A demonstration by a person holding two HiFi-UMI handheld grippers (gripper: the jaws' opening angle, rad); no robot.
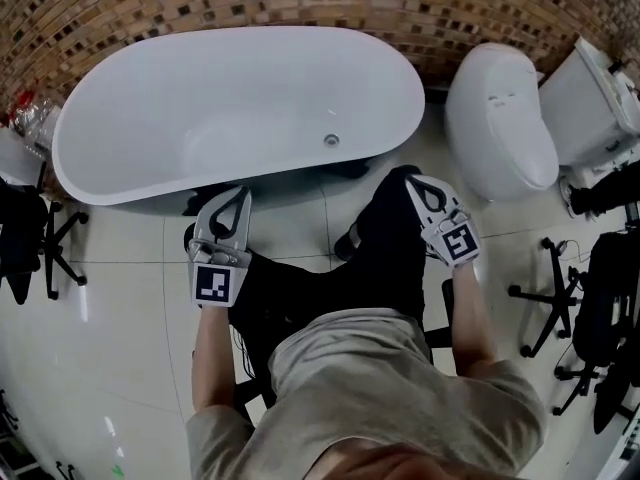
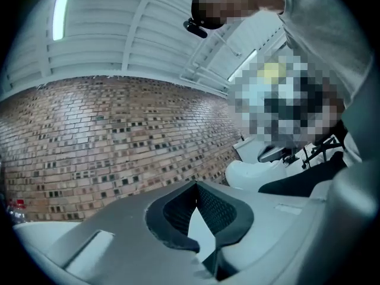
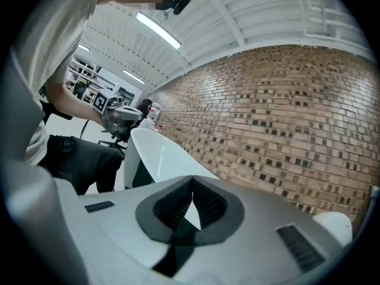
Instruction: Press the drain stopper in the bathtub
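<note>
A white oval bathtub lies along the brick wall, and its round metal drain stopper sits on the tub floor toward the right end. My left gripper hovers over the floor just outside the tub's near rim, shut with nothing in it. My right gripper is held further right, beside the tub's right end and above a black trouser leg, also shut and empty. In the left gripper view the jaws meet at their tips before the brick wall. In the right gripper view the gripper is shut, with the bathtub beyond it.
A white toilet with its cistern stands right of the tub. Black chair bases stand at the left and right. The person's legs in black trousers fill the tiled floor between the grippers.
</note>
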